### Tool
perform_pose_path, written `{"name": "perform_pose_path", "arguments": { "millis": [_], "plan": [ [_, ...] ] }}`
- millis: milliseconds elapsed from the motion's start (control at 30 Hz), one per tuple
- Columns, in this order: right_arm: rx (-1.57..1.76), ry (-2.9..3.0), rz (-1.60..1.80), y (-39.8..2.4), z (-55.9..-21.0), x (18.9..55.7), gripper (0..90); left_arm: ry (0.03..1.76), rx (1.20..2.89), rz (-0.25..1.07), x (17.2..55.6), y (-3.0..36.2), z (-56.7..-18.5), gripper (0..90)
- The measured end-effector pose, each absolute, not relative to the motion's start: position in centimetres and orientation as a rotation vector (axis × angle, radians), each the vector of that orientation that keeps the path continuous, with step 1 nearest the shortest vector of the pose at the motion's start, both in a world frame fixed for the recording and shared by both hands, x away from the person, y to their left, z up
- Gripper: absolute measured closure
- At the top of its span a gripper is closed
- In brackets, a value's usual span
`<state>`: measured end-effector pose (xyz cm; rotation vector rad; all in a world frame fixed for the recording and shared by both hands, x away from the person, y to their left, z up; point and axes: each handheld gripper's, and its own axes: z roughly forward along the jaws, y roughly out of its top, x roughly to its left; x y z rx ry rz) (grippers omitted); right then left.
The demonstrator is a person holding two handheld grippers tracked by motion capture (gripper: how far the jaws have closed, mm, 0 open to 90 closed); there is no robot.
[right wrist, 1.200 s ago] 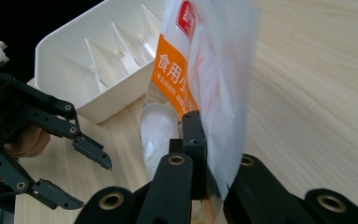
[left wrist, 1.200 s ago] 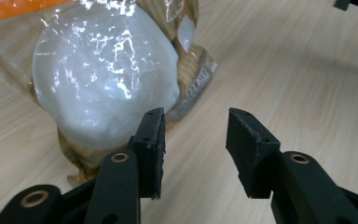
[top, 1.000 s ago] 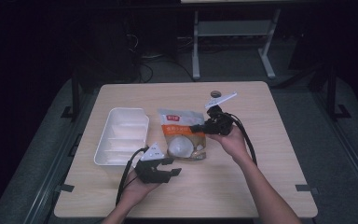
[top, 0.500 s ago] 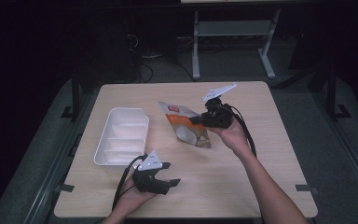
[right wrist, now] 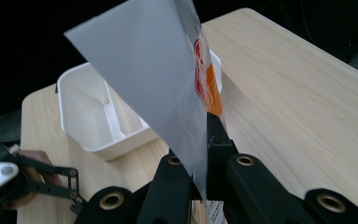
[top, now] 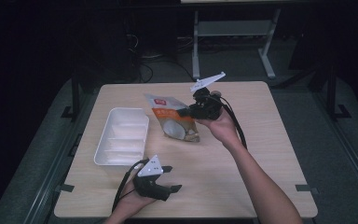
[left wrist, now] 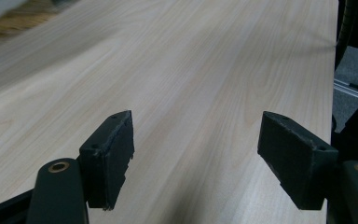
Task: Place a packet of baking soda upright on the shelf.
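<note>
One snack bag [top: 173, 120], orange and white, hangs clear of the table [top: 261, 154] just right of the tray, pinched at its edge by the right gripper [top: 186, 112], whose jaws are clamped tight on it. One white tray [top: 121, 135], divided into compartments, all bare as far as can be seen. The right gripper view shows the bag's plain grey back (its printed front faces the high view). The left gripper [top: 170, 179], below the tray near the table's front edge, has just been opening; its jaws stand wide over bare wood.
</note>
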<state>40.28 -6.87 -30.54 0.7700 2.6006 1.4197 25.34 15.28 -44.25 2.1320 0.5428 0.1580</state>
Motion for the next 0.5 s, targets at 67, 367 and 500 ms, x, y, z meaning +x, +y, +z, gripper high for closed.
{"name": "perform_pose_path", "arguments": {
  "millis": [67,367,500],
  "plan": [
    [0.765,2.601,1.421,-6.6,-30.4,40.3,89.9,0.537,2.134,0.153,25.3,15.3,-44.4,25.9],
    [0.717,2.601,1.461,-4.1,-28.7,40.9,89.9,0.517,2.134,0.153,25.4,15.5,-44.5,23.6],
    [0.699,2.602,1.472,-3.3,-28.4,41.1,89.9,0.522,2.133,0.153,25.4,15.6,-44.5,23.6]
  ]
}}
